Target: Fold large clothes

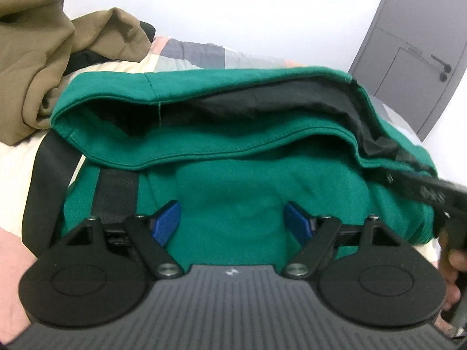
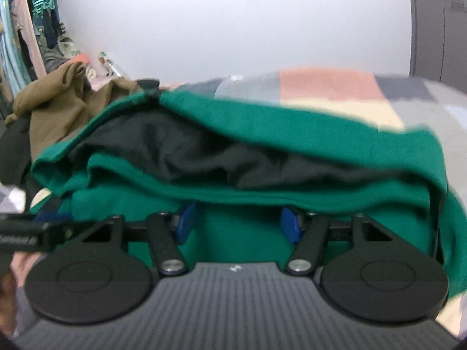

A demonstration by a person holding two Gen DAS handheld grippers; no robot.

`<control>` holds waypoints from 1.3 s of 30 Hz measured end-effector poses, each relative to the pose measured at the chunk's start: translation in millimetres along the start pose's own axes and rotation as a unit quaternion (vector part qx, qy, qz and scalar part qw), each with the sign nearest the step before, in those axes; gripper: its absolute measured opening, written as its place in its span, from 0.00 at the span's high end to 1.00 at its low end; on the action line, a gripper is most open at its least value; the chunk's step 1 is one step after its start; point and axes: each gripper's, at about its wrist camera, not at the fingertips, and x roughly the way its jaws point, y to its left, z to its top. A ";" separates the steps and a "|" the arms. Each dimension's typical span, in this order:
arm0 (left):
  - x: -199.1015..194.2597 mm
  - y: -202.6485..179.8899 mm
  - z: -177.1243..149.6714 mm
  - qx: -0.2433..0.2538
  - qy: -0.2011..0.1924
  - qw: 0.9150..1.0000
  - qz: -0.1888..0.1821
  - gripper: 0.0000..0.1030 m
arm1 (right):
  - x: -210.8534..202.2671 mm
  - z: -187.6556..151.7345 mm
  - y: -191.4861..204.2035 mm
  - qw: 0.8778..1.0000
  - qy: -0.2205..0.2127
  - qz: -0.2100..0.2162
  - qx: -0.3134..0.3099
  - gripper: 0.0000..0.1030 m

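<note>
A green garment (image 1: 233,151) lies folded in a thick bundle on the bed, with a black layer (image 1: 262,102) showing inside its upper fold. My left gripper (image 1: 232,221) is open, its blue pads (image 1: 167,221) wide apart against the bundle's near side, green cloth bulging between them. In the right wrist view the same green garment (image 2: 262,122) and black layer (image 2: 175,151) fill the middle. My right gripper (image 2: 238,221) has its pads (image 2: 289,224) apart under the lower green hem, which hides the tips; cloth sits between them. Each gripper shows at the edge of the other's view.
An olive-brown garment (image 1: 35,58) is heaped at the back left, next to the bundle. The patchwork quilt (image 2: 321,87) covers the bed beyond. A grey door (image 1: 408,43) stands at the right, and hanging clothes (image 2: 23,29) at the far left. A hand (image 1: 455,262) holds the right gripper.
</note>
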 end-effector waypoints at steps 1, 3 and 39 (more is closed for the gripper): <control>-1.7 1.7 1.7 -0.005 -0.002 1.000 -0.001 0.20 | 4.1 6.2 2.2 1.000 -0.007 -0.012 -0.007 0.44; -6.0 4.5 5.2 -0.011 -0.010 1.000 0.002 0.20 | 15.8 21.1 4.1 0.999 -0.016 -0.028 -0.012 0.44; -24.3 45.0 17.3 -0.086 -0.038 0.995 0.013 0.20 | 101.9 66.0 146.2 0.981 0.051 0.074 -0.169 0.48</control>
